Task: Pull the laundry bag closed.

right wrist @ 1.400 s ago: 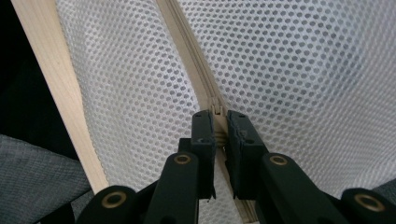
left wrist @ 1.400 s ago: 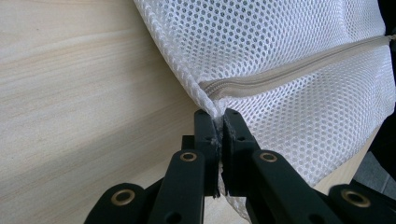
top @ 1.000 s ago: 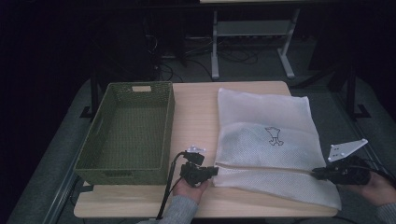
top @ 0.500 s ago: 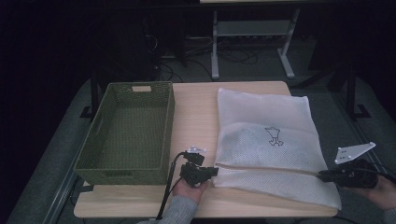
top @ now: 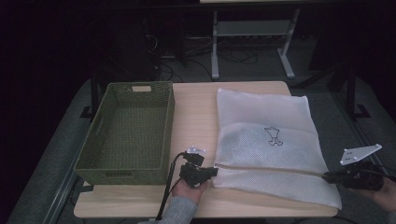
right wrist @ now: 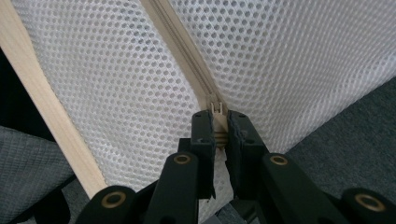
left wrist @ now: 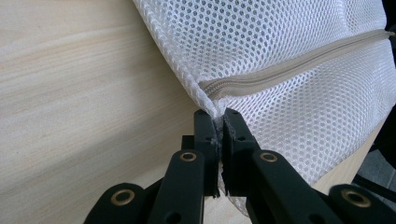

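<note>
Dim room; dark floor and metal stand legs are showing behind a light wooden table (top: 196, 112). A green woven basket (top: 128, 130) is sitting on the table's left half, and a white mesh laundry bag (top: 268, 140) is lying flat on the right half, its near right corner hanging just over the table edge. A beige zipper (top: 271, 169) is running across the bag near its front edge.

The left gripper (top: 211, 171) is lying low at the bag's near left corner, just right of the basket's front corner. In the left gripper view its jaws are clenching the mesh corner (left wrist: 215, 122) right where the zipper (left wrist: 289, 65) ends, with fabric pinched between the pads.

The right gripper (top: 327, 176) is sitting at the bag's right edge, at the opposite end of the zipper line, beyond the table's right edge. In the right gripper view its jaws are pinching the zipper pull (right wrist: 217, 122) at the end of the zipper (right wrist: 182, 51), with mesh spreading on both sides.
</note>
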A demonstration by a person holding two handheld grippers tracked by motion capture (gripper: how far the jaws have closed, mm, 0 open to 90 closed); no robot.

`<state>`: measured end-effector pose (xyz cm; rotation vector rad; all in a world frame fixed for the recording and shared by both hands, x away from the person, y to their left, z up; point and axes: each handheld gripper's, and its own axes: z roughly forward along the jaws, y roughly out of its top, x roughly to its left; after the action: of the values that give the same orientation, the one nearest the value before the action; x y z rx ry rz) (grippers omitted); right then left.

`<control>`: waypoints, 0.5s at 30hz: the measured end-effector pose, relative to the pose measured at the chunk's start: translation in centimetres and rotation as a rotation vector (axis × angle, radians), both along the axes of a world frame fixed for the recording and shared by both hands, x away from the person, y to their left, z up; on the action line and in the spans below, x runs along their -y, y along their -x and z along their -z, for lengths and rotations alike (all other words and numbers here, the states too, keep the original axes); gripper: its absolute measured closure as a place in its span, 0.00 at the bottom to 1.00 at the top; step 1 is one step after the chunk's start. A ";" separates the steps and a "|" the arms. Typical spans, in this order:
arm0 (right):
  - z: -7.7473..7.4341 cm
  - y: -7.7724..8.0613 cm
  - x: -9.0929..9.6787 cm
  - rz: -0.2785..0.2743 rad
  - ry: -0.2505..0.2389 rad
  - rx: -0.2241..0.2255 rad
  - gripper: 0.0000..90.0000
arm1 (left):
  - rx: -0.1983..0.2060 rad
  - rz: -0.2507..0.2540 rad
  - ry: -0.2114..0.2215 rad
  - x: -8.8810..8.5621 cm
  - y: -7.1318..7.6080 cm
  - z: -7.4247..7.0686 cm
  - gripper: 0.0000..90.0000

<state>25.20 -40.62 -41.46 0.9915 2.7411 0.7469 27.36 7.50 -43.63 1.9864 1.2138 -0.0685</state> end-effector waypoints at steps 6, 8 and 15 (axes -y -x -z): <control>0.5 0.0 0.6 0.024 0.005 -0.008 0.90 | 0.000 -0.002 -0.003 -0.2 0.0 -0.1 0.96; 0.6 0.1 0.9 0.031 0.011 -0.009 0.90 | 0.000 -0.002 -0.002 -0.2 0.0 0.0 0.96; 1.1 0.3 1.9 0.061 0.004 -0.023 0.90 | 0.000 0.002 -0.002 -0.2 0.0 0.0 0.96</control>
<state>24.89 -42.47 -42.60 1.0836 2.7168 0.7253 27.31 7.75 -43.65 1.9891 1.2126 -0.0681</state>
